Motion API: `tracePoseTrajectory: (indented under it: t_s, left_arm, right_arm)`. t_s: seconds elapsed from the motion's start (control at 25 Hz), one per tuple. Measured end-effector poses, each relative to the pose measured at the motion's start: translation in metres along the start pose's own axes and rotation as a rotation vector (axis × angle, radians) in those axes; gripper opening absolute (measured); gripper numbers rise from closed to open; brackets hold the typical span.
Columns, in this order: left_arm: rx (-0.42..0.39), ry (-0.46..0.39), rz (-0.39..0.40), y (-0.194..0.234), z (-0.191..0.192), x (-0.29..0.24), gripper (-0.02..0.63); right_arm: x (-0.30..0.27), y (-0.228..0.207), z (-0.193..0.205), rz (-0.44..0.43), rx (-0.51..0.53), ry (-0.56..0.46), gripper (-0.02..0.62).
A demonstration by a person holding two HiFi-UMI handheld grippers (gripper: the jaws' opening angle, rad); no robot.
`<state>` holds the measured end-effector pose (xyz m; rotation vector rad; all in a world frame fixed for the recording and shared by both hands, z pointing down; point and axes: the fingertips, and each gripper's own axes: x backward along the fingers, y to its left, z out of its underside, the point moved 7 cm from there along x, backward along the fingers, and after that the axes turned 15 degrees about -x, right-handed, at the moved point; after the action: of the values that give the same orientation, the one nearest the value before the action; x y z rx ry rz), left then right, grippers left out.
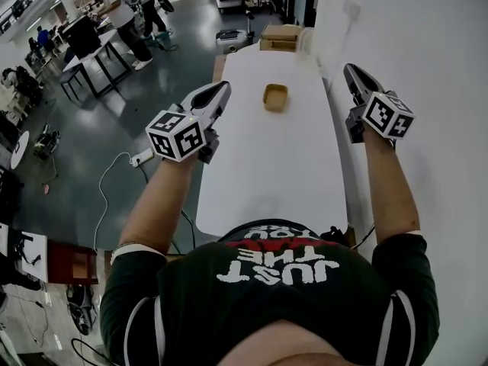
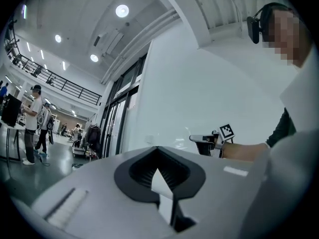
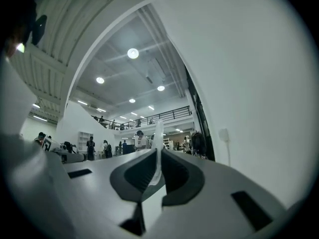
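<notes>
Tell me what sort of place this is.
Probably a big open lab or workshop hall: long white table with a tan tray, people at workbenches, mezzanine railing under high ceiling lights.

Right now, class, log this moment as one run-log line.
left claw: shut, raised by left edge of white table | right claw: shut, raised beside wall | tan tray: on table, between both claws, untouched

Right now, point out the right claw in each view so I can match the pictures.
Head view: right claw, upper right, close beside the white wall.
Left gripper view: right of centre, small, tips pointing left.
Right gripper view: bottom centre, its own jaws filling the foreground.
Shared landmark: the white wall, in all three views.
</notes>
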<state>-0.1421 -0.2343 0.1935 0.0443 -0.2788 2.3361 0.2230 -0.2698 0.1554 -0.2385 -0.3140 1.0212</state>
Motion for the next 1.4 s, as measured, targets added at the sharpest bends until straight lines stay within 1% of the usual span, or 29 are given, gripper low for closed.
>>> tracePoseTrajectory:
  t_s: [0.2, 0.48, 0.64, 0.76, 1.4]
  left_arm:
    - [-0.021, 0.020, -0.010, -0.004, 0.002, 0.007, 0.002]
    - [-0.006, 0.044, -0.018, -0.012, 0.009, 0.015, 0.002]
    - [-0.010, 0.046, -0.022, -0.017, 0.007, 0.022, 0.002]
    - [-0.007, 0.040, -0.026, -0.020, 0.005, 0.024, 0.002]
    - [-0.005, 0.022, -0.028, -0.020, -0.001, 0.024, 0.002]
  right_arm:
    - [0.011, 0.015, 0.009, 0.025, 0.110, 0.000, 0.029]
    - [0.022, 0.031, 0.016, 0.047, 0.253, 0.006, 0.029]
    - [0.028, 0.040, 0.015, 0.051, 0.304, -0.006, 0.029]
    - [0.032, 0.041, 0.015, 0.052, 0.321, -0.010, 0.029]
    - [0.032, 0.042, 0.016, 0.046, 0.331, -0.021, 0.031]
